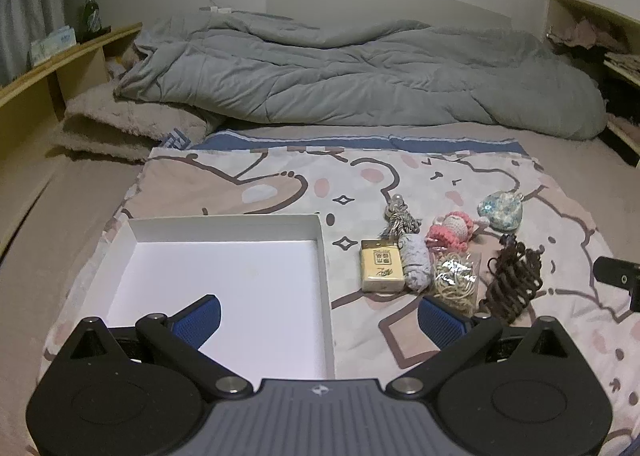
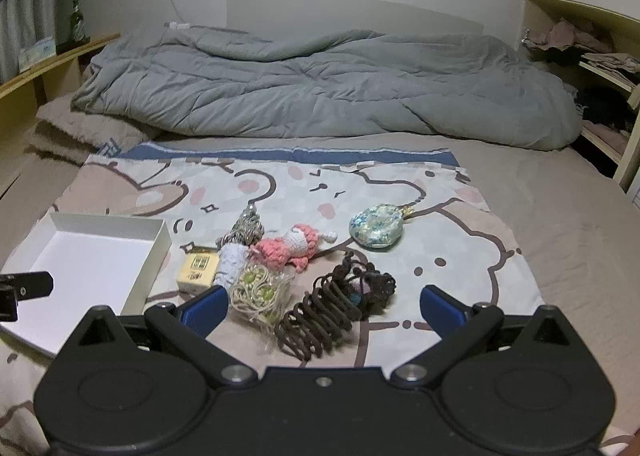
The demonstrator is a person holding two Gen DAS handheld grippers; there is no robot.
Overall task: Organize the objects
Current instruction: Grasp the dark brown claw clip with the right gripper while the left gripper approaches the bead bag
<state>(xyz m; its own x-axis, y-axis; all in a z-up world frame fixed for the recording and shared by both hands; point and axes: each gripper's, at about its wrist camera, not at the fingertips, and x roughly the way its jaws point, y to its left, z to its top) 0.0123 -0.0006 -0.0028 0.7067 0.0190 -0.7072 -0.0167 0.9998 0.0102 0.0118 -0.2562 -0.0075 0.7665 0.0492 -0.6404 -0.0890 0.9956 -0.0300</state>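
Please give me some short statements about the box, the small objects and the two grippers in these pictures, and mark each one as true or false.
1. The white box is empty. True.
2. The left gripper holds the yellow pack. False: it is open and holds nothing.
3. The pink doll lies inside the box. False: it lies on the cloth, right of the box.
4. The right gripper is open. True.
5. The brown hair ties lie on the cloth. True.
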